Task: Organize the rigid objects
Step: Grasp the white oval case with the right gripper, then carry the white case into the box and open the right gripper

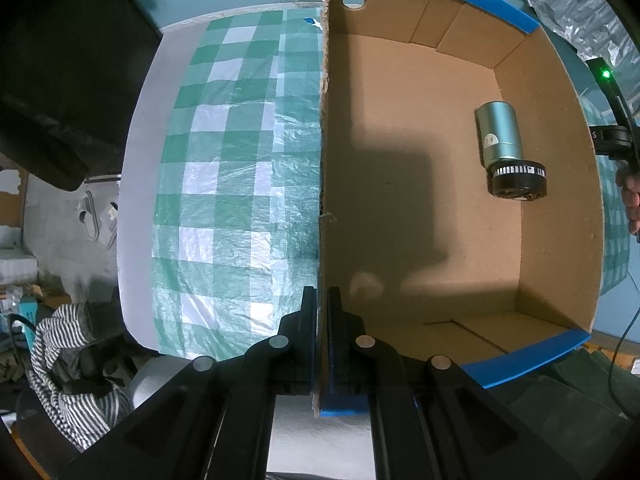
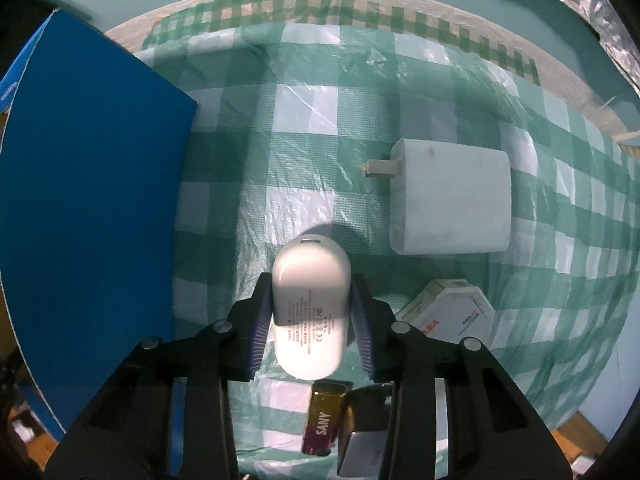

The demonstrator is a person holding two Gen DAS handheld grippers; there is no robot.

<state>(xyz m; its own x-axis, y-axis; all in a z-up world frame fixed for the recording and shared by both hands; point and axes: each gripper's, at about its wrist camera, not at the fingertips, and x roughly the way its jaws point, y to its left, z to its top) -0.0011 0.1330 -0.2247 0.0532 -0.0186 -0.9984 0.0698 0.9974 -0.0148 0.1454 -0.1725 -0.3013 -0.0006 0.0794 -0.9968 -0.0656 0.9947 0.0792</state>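
My left gripper (image 1: pixel 322 300) points down and is shut on the left wall (image 1: pixel 325 160) of an open cardboard box with blue outer sides. A teal metal cylinder with a black ribbed cap (image 1: pixel 502 136) lies on the box floor at the right. In the right wrist view my right gripper (image 2: pixel 311 276) points down over the checked cloth. Its blue pads (image 2: pixel 260 320) press on both sides of a white capsule-shaped device (image 2: pixel 308 320) with small printed text. The box's blue outer side (image 2: pixel 92 200) stands just left of it.
On the green-and-white checked cloth (image 2: pixel 304 152) lie a white plug charger (image 2: pixel 452 200), a small white carton with red lettering (image 2: pixel 452 316), a gold and purple battery (image 2: pixel 322 420) and a dark metallic block (image 2: pixel 364 432). A hand (image 1: pixel 632 200) shows beyond the box's right wall.
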